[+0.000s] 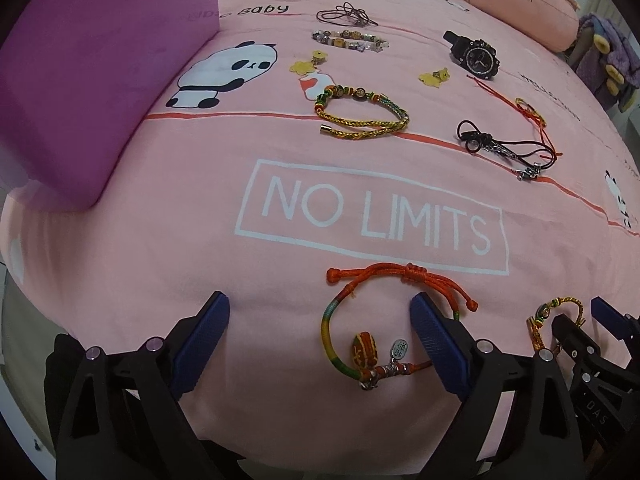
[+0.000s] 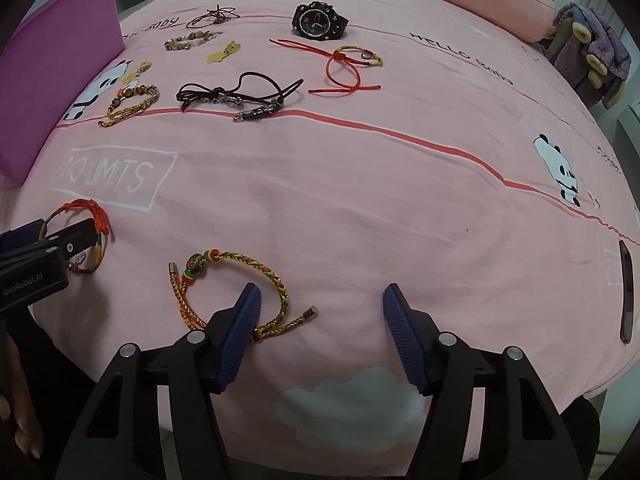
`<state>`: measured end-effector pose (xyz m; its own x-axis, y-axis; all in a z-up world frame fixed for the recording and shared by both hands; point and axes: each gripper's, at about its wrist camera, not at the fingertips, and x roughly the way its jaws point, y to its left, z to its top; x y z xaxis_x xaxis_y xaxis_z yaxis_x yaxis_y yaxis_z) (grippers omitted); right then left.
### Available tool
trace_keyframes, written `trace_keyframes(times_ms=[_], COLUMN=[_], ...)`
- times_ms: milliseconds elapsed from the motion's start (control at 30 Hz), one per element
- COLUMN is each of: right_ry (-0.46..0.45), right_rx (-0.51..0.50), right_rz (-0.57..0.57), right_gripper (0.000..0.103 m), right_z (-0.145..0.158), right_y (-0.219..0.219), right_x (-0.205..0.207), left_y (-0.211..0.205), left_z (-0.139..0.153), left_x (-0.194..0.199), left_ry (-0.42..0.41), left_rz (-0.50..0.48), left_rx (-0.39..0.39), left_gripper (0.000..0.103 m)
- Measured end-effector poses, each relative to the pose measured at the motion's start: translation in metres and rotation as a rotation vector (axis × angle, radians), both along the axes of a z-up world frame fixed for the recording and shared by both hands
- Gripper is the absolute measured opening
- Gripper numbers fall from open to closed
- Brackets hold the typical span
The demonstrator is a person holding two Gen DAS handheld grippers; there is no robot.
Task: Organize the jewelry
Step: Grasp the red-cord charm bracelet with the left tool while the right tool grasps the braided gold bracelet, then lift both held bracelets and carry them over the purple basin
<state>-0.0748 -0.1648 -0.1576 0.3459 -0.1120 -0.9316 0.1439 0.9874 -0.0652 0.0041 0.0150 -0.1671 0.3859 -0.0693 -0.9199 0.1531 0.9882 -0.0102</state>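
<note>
Several pieces of jewelry lie on a pink bedsheet (image 1: 160, 240). My left gripper (image 1: 320, 340) is open, low over the sheet; an orange-and-rainbow cord bracelet (image 1: 360, 292) with a bead charm lies between its fingers, its cord passing the right finger. My right gripper (image 2: 320, 320) is open; a gold braided bracelet (image 2: 228, 276) lies by its left finger, partly under it. It also shows in the left wrist view (image 1: 556, 312). Farther off lie a second gold braided bracelet (image 1: 364, 116), a black watch (image 1: 476, 54), a black cord necklace (image 1: 504, 146), a red cord bracelet (image 2: 348, 68) and a beaded bracelet (image 1: 348, 40).
A purple box (image 1: 92, 80) stands at the left. A pink pillow (image 1: 516, 0) lies at the far right. Yellow charms (image 1: 308, 64) and a thin dark cord (image 1: 344, 14) lie near the back. A dark phone (image 2: 627, 296) lies at the bed's right edge.
</note>
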Motion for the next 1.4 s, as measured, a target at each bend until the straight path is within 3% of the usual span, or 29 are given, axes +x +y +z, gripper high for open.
trace_keyframes(times_ms=[233, 333, 400, 467, 867, 1400], right_ry=[-0.004, -0.005, -0.007, -0.010, -0.041, -0.160], right_rx=[-0.020, -0.035, -0.034, -0.021, 0.032, 0.060], right_rz=[0.015, 0.022, 0.021, 0.018, -0.005, 0.007], right_gripper=[0.035, 0.021, 0.015, 0.007, 0.006, 0.006], right_z=[0.004, 0.006, 0.007, 0.009, 0.032, 0.095], right_y=[0.003, 0.005, 0.005, 0.003, -0.004, -0.004], right_x=[0.000, 0.001, 0.001, 0.001, -0.003, 0.005], left_y=[-0.022, -0.029, -0.035, -0.039, -0.032, -0.016], left_z=[0.001, 0.003, 0.003, 0.003, 0.021, 0.105], left_x=[-0.011, -0.015, -0.016, -0.019, -0.022, -0.010], left_ry=[-0.032, -0.035, -0.031, -0.029, -0.036, -0.197], left_rz=[-0.088, -0.124, -0.149, -0.168, -0.171, -0.154], left_rx=[0.062, 0.057, 0.048, 0.049, -0.002, -0.034], left_gripper=[0.053, 0.033, 0.015, 0.006, 0.005, 0.005])
